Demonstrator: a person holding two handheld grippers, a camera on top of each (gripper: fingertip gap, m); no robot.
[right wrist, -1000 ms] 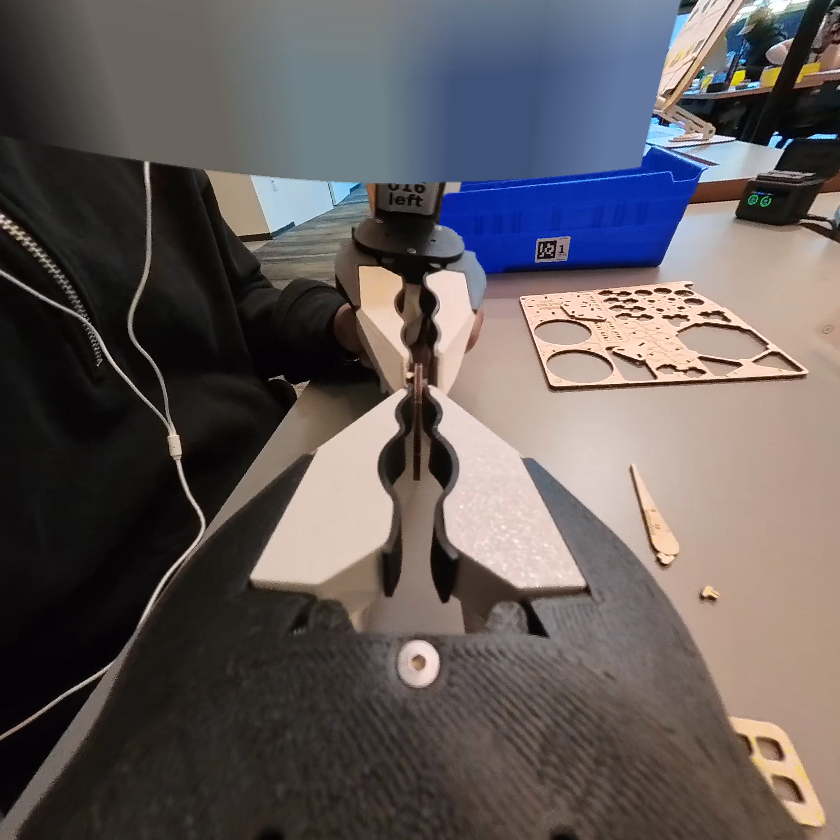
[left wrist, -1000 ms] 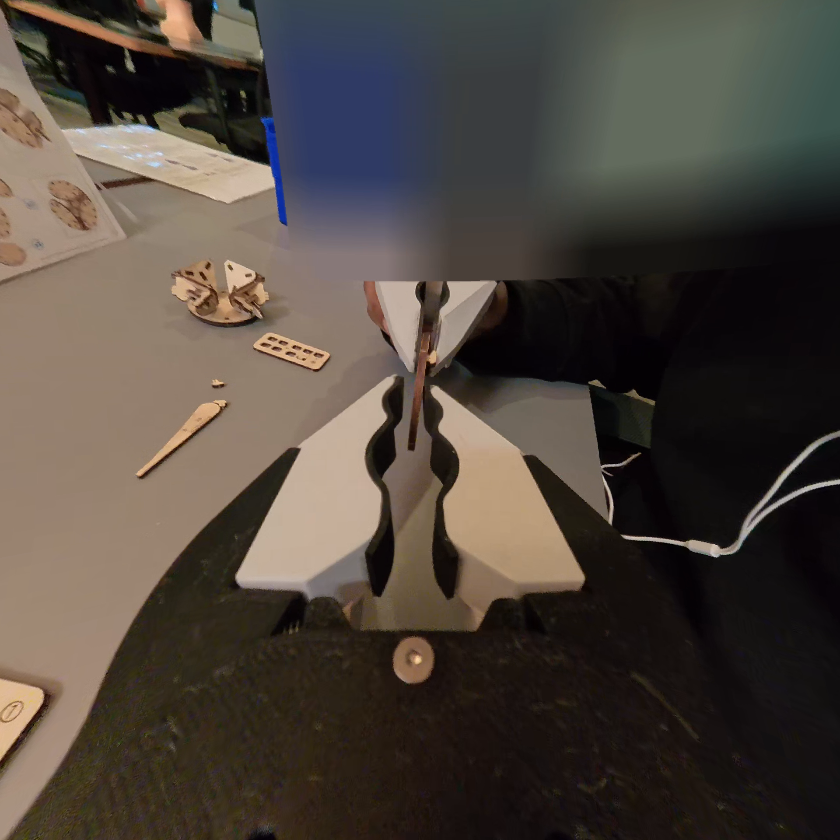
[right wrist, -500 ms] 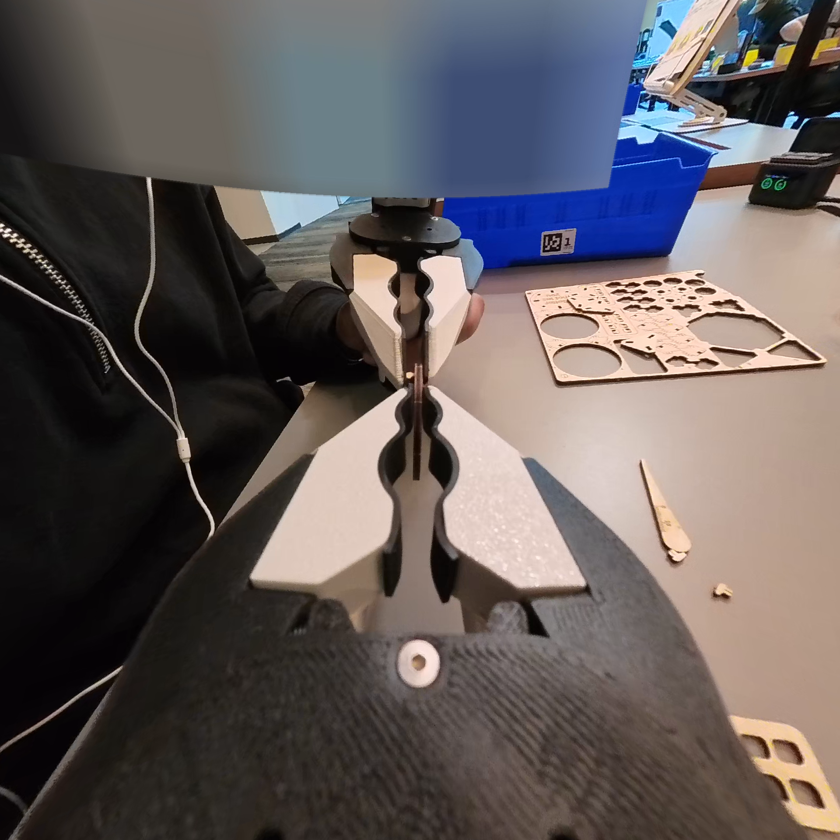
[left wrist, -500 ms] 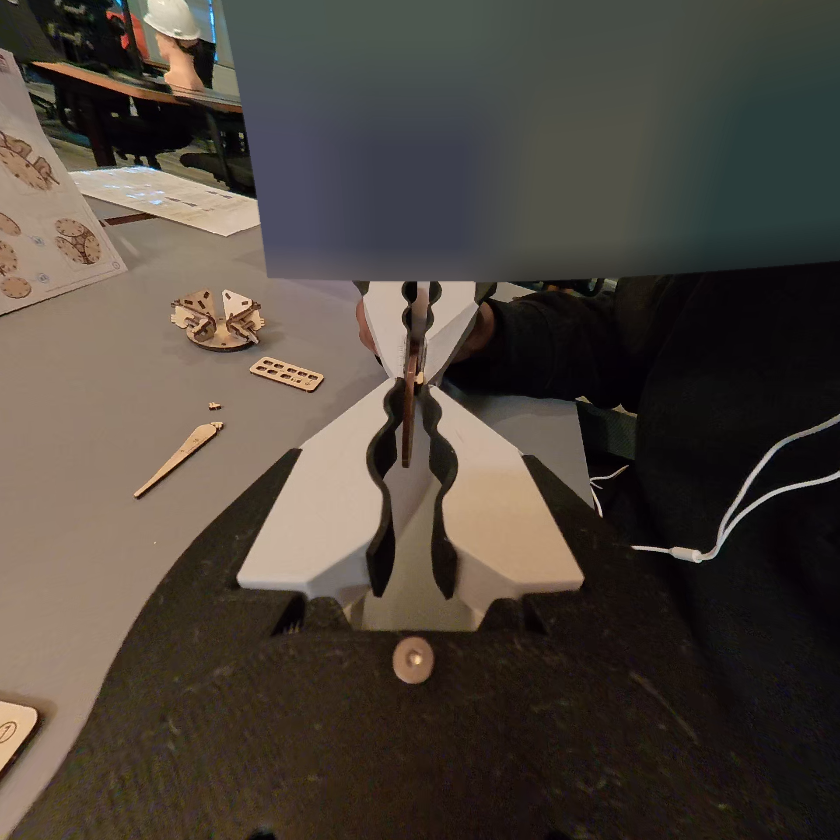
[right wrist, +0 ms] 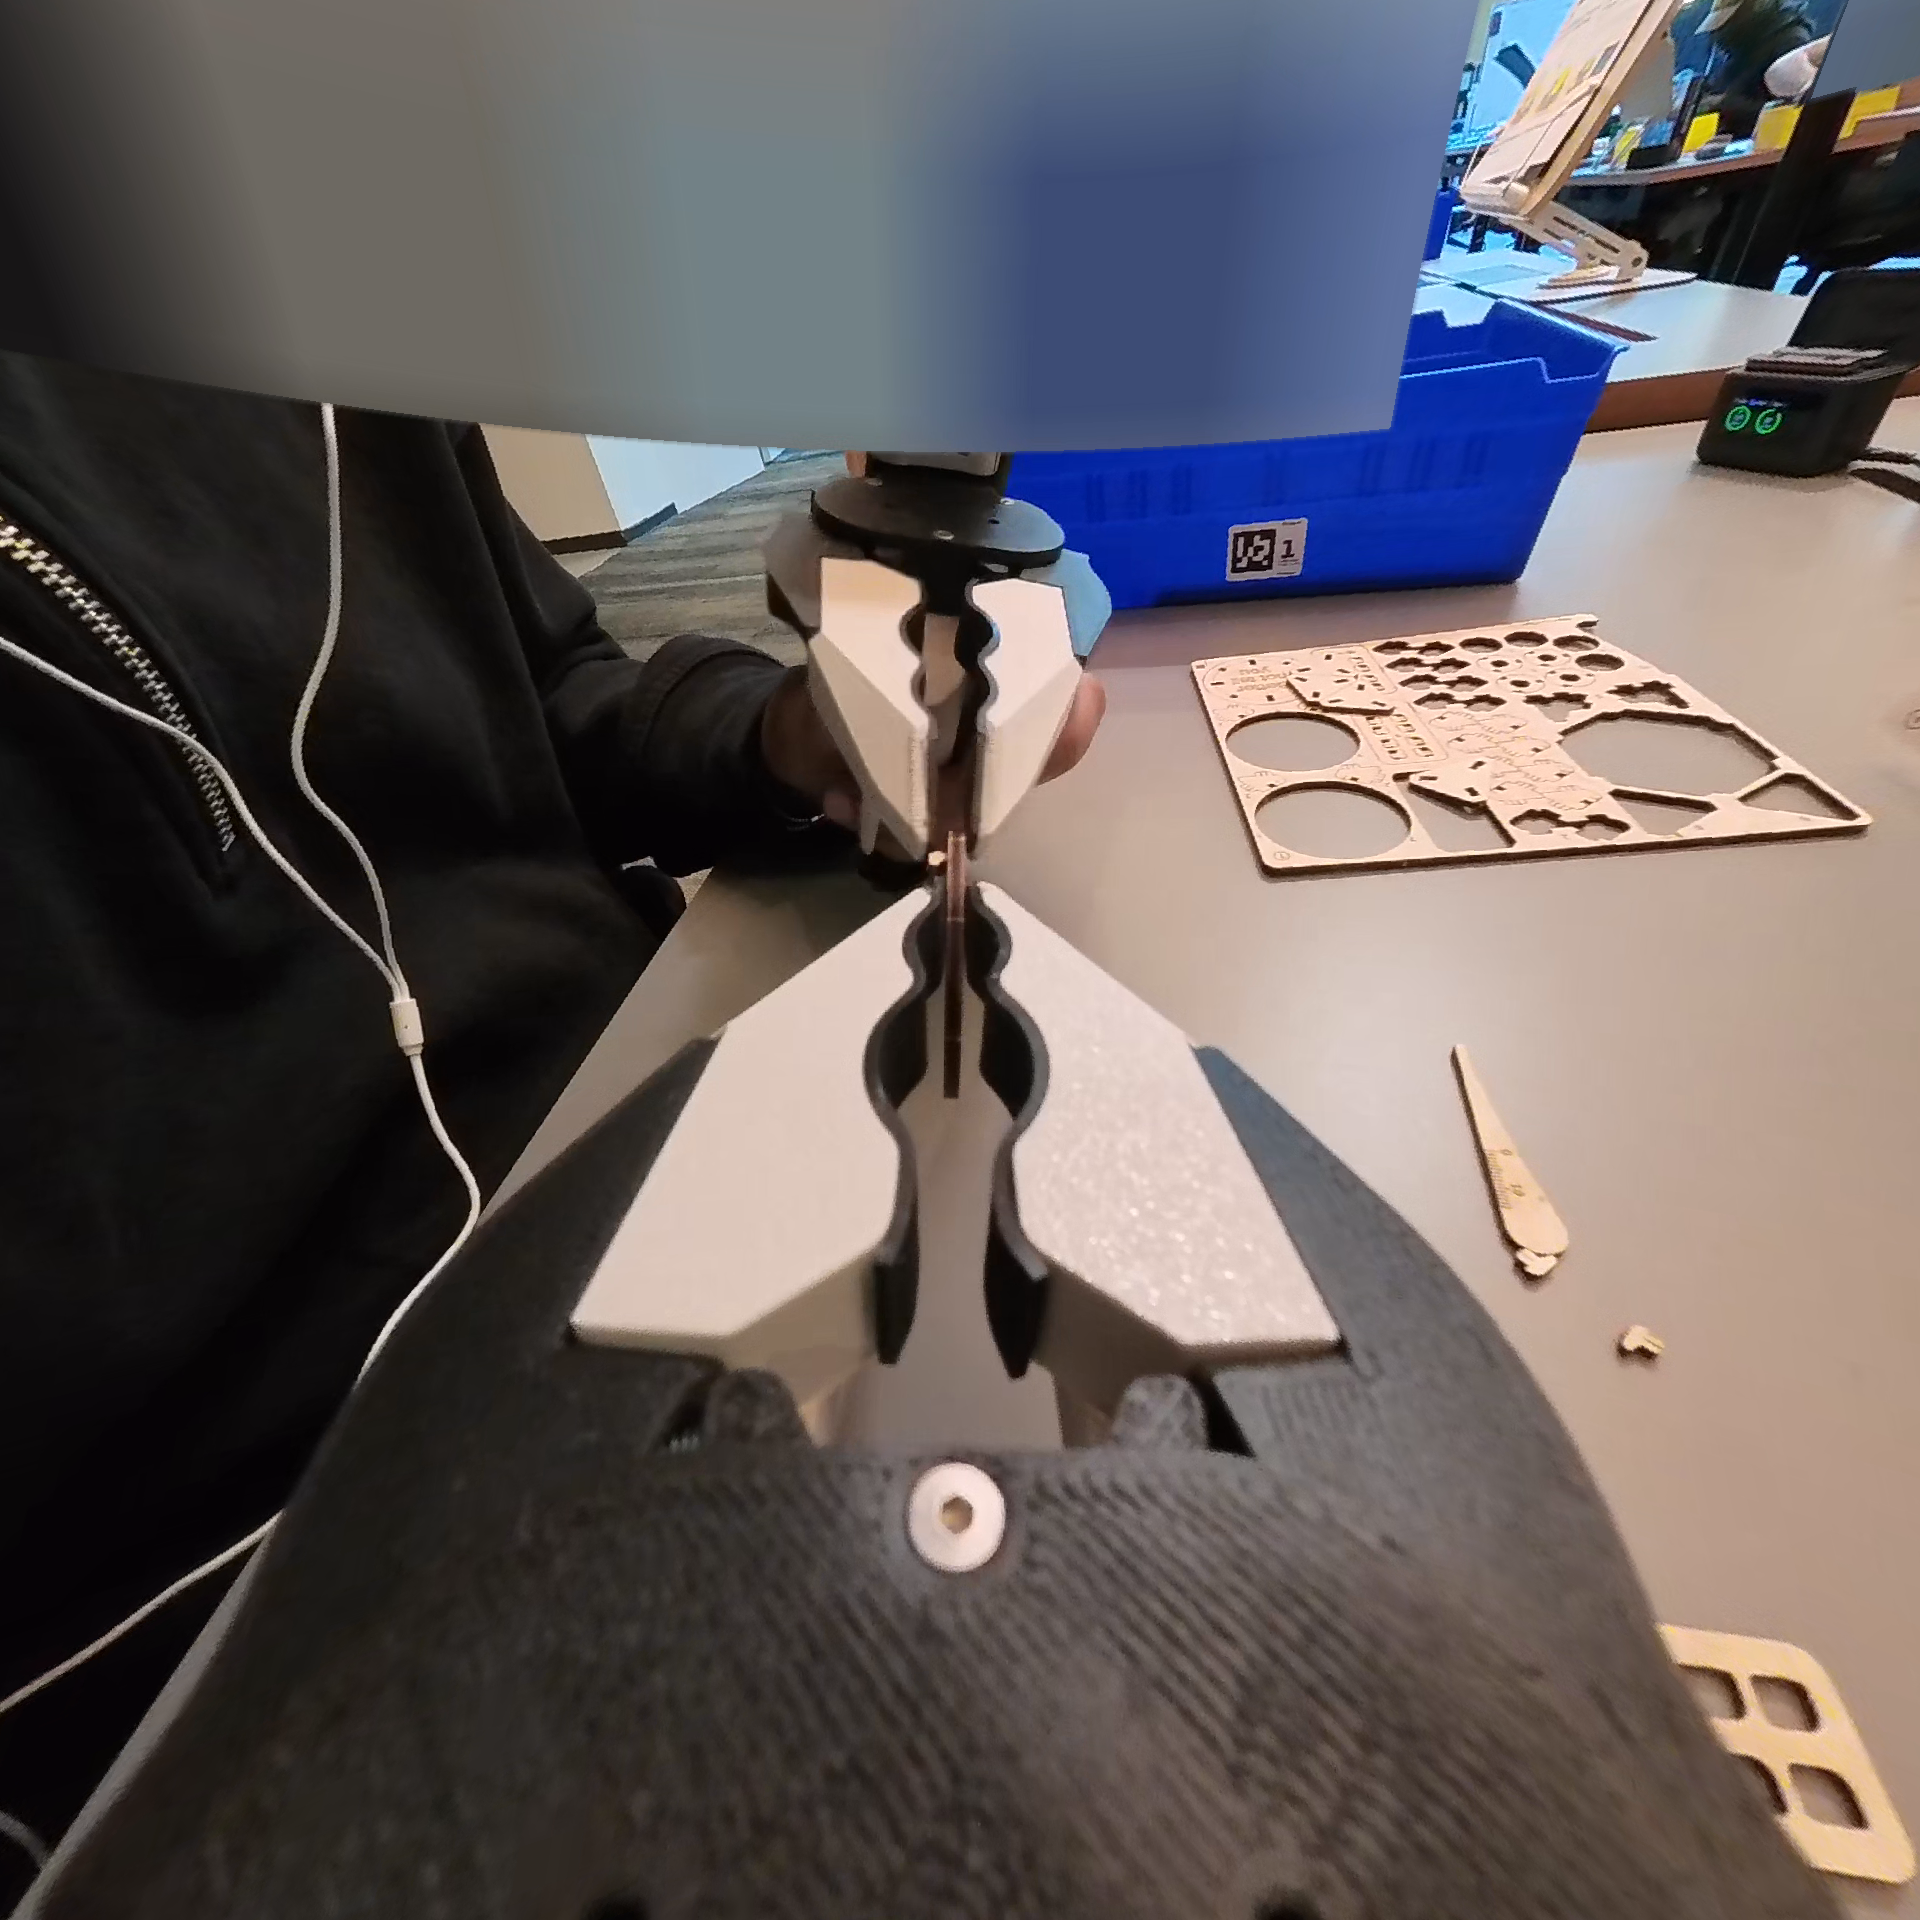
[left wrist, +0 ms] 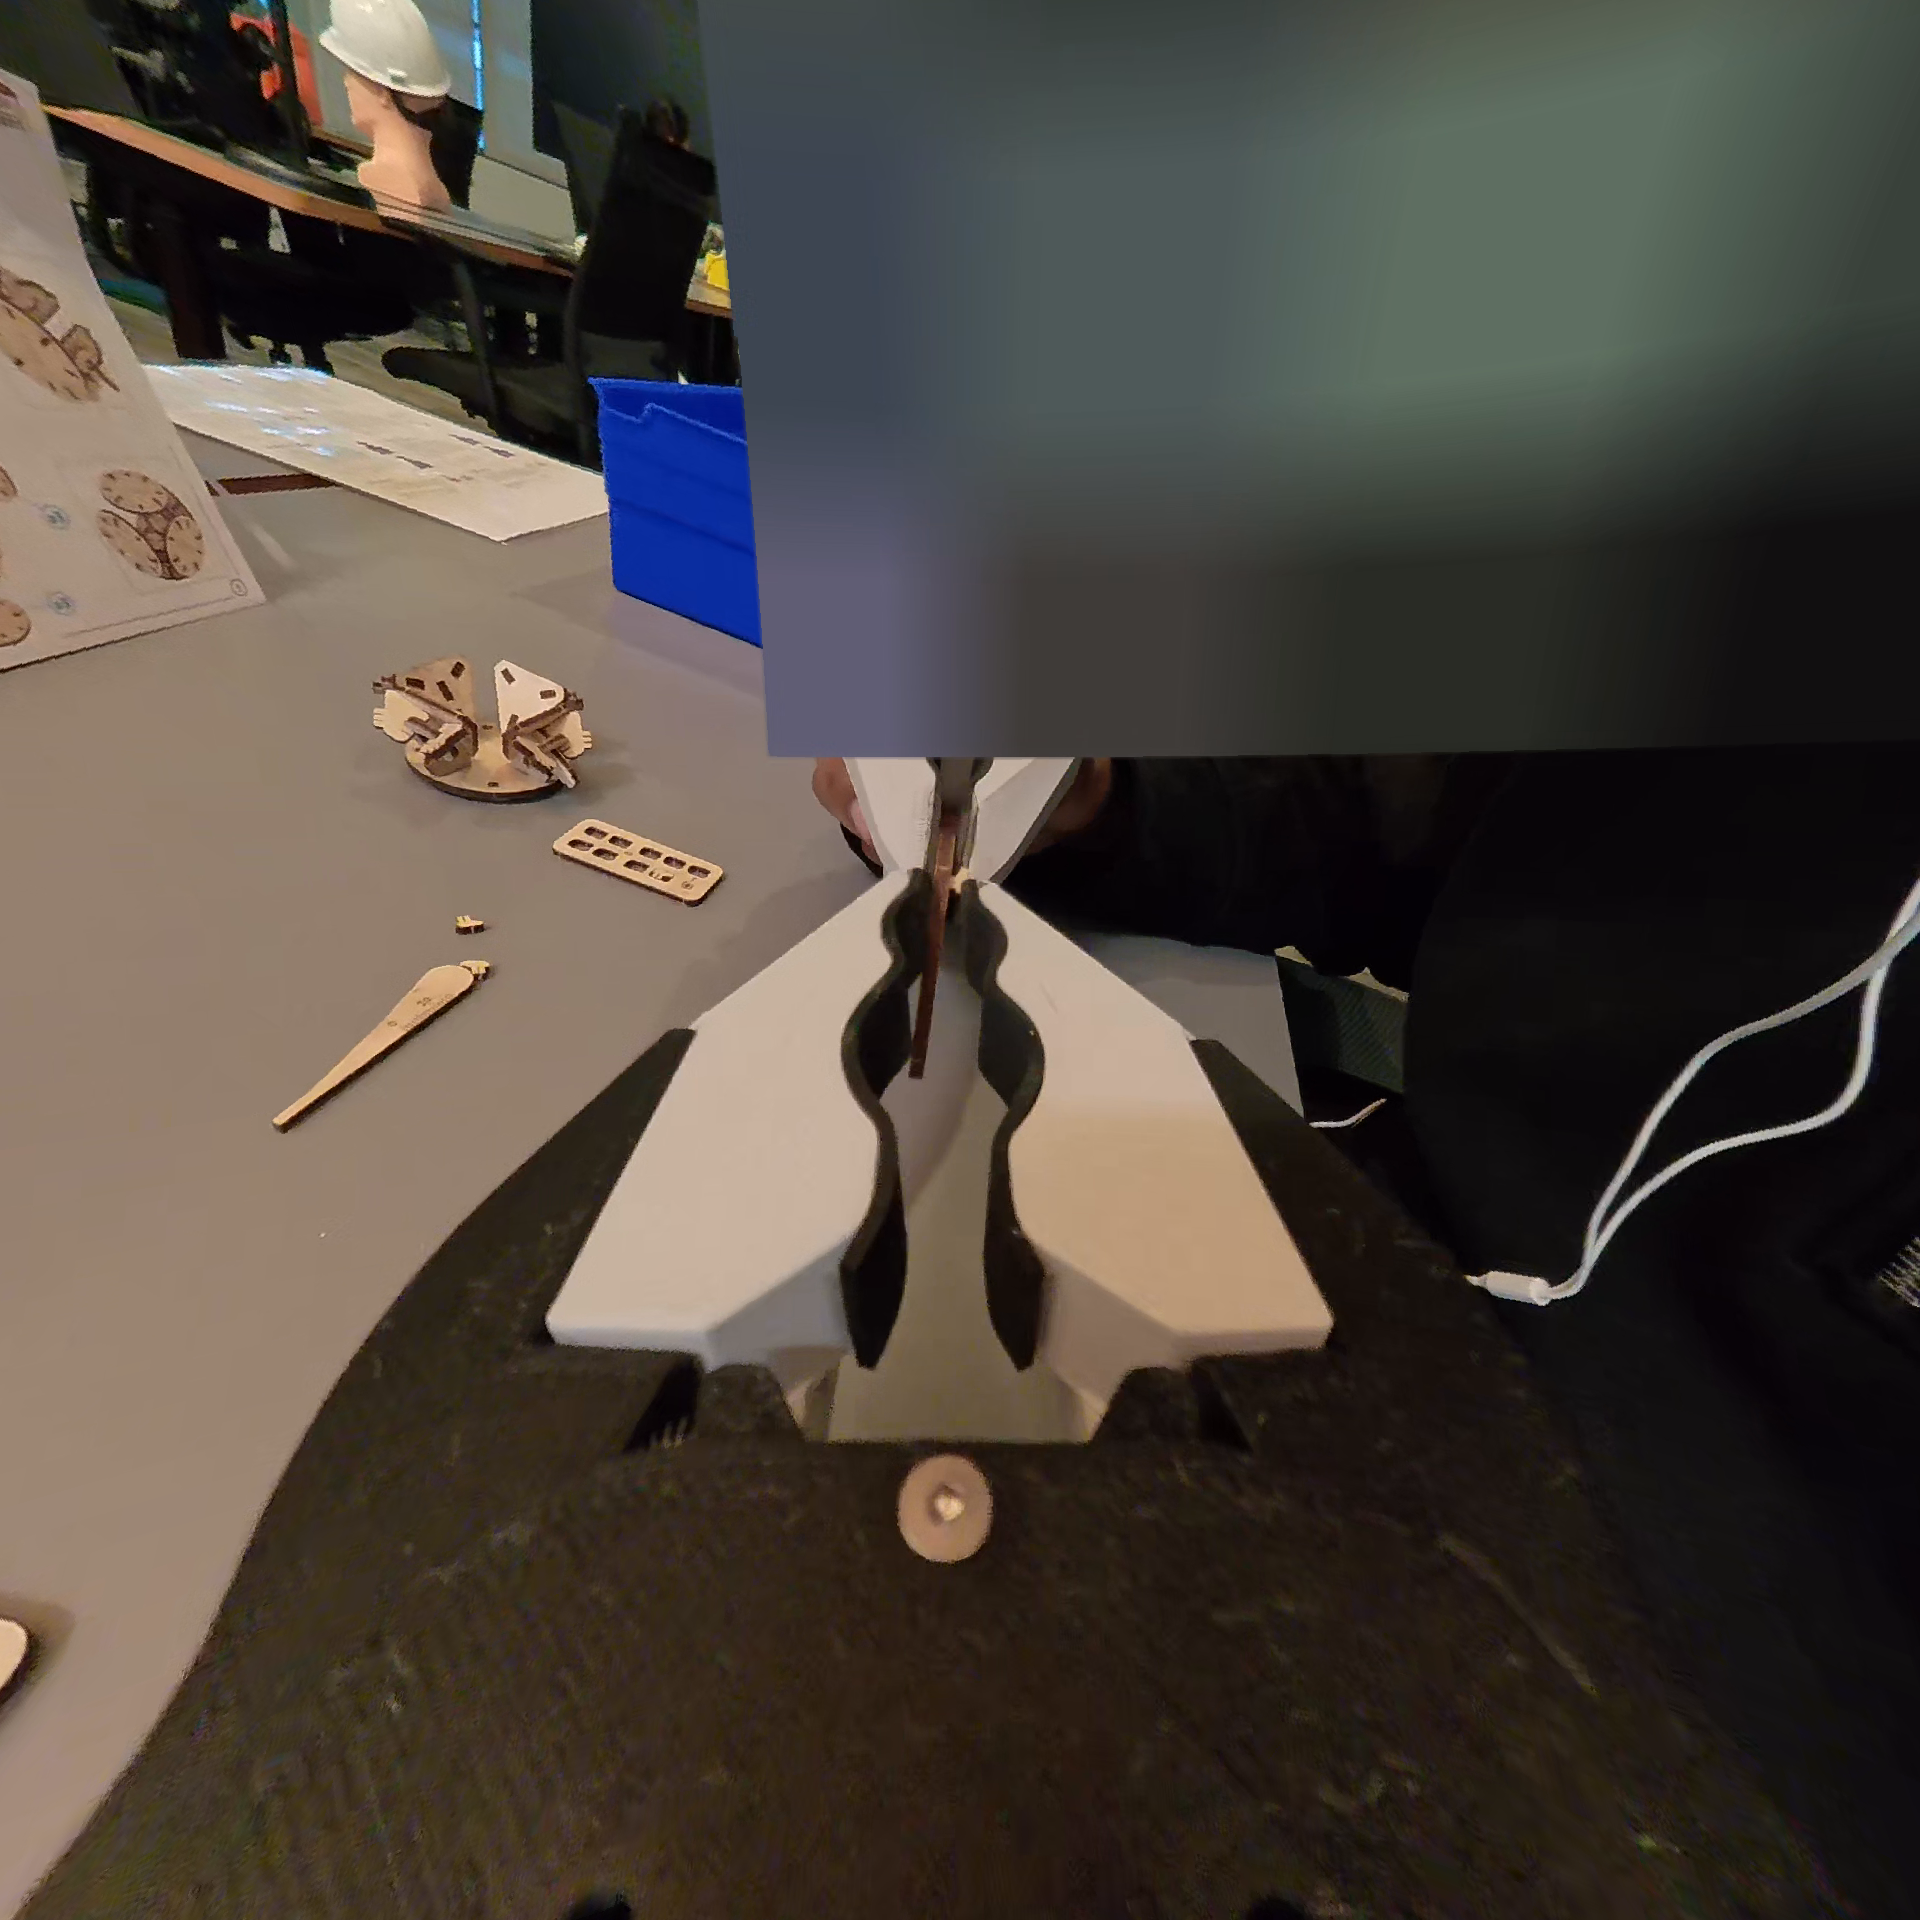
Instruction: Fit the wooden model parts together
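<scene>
Left wrist view: both tools, left tool (left wrist: pixel 938 902) and right tool (right wrist: pixel 954 906), are pinching thin wooden pieces (left wrist: pixel 928 977) edge-on, lengthwise along their fingers, above the table (left wrist: pixel 208 935) edge.

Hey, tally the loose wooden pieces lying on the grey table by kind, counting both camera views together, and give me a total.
Round assembly: 1
Slotted strip: 1
Tapered stick: 1
Tiny chip: 1
Punched-out sheet: 1
Total: 5
Not counted: the thin pieces edge-on in the grippers' jaws, and a partly cut-off piece at the left view's lower left edge.
</scene>
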